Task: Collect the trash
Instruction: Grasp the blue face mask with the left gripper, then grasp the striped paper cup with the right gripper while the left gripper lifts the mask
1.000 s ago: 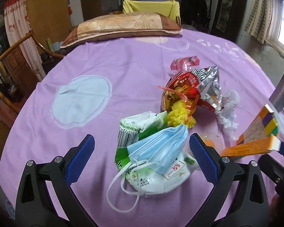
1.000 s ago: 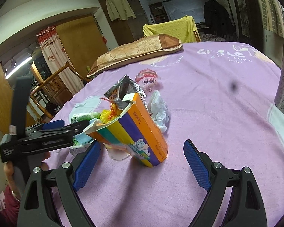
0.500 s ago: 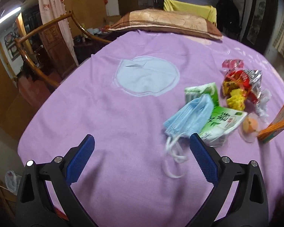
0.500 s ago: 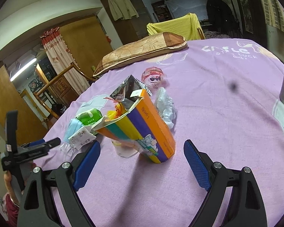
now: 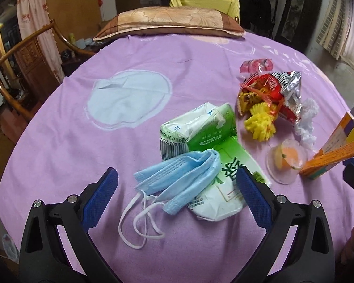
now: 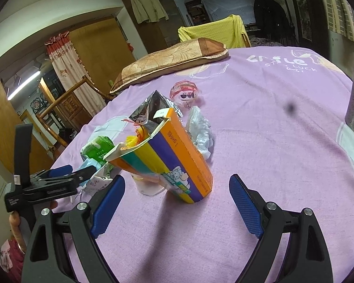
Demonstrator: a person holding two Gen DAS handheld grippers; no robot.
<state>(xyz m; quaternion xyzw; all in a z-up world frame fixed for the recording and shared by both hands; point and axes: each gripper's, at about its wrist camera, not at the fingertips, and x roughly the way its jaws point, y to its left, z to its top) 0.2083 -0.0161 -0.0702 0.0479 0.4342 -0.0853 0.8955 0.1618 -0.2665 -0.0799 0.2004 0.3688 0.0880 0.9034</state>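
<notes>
Trash: blue mask (image 5: 179,176) lies on the purple bed (image 5: 70,141), between the left gripper's (image 5: 175,198) spread fingers (image 5: 99,199), untouched.
Around: green packets (image 5: 200,129) underneath, snack wrappers (image 5: 269,94) beyond.
Right gripper (image 6: 175,206): fingers apart, orange carton (image 6: 177,155) just ahead.

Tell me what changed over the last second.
The left hand-held gripper swung away from the trash, then came back over the blue face mask, jaws open, holding nothing. The right hand-held gripper stayed open short of the orange carton. No trash moved.
</notes>
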